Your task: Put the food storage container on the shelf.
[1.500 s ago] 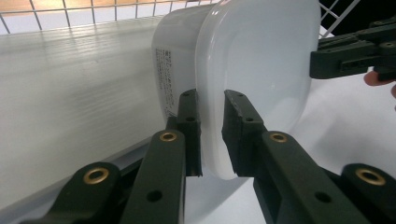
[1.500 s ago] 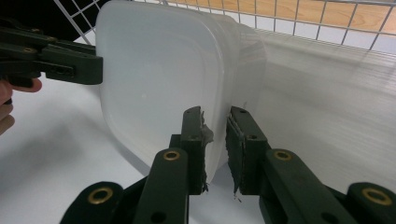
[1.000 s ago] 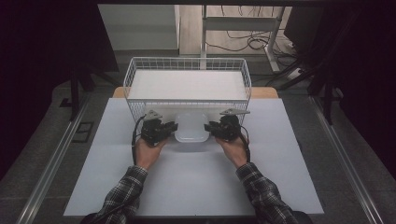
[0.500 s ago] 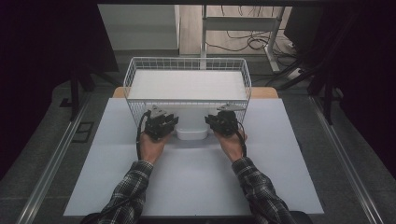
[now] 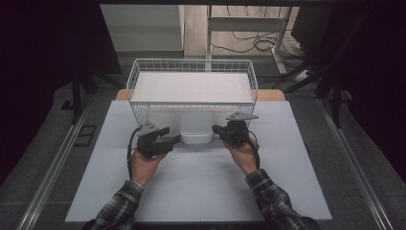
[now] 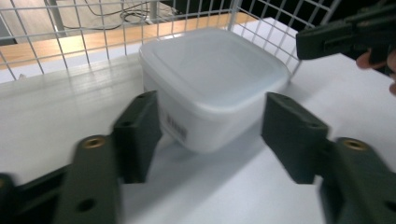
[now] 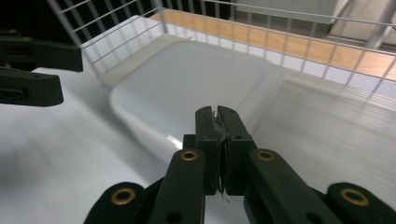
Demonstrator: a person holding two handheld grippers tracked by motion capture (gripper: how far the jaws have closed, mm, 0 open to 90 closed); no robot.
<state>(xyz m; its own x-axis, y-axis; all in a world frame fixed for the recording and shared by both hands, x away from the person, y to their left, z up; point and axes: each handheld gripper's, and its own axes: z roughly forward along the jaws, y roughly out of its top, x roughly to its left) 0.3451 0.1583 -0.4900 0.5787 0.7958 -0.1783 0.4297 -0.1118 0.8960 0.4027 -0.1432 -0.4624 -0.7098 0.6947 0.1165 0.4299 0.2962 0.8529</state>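
A white lidded plastic tub (image 5: pixel 196 130) stands on the white table just in front of the wire basket (image 5: pixel 191 103). My left gripper (image 5: pixel 173 140) lies to its left, pointing at it. In the left gripper view the tub (image 6: pixel 210 79) sits just beyond my left gripper (image 6: pixel 215 135), whose jaws have just been opening and touch nothing. My right gripper (image 5: pixel 216 129) is at the tub's right side. In the right gripper view my right gripper (image 7: pixel 217 113) has just closed, pads together with nothing between them, over the tub's near edge (image 7: pixel 187 88).
The wire basket's floor (image 5: pixel 191 86) holds a flat white sheet; its front mesh rises right behind the tub. The white table sheet (image 5: pixel 206 191) spreads wide toward the person. Table legs and cables (image 5: pixel 253 43) lie on the floor beyond.
The left gripper has drawn back from the tub to the left, and its jaws have opened. The right gripper's jaws have closed. The tub stays in place.
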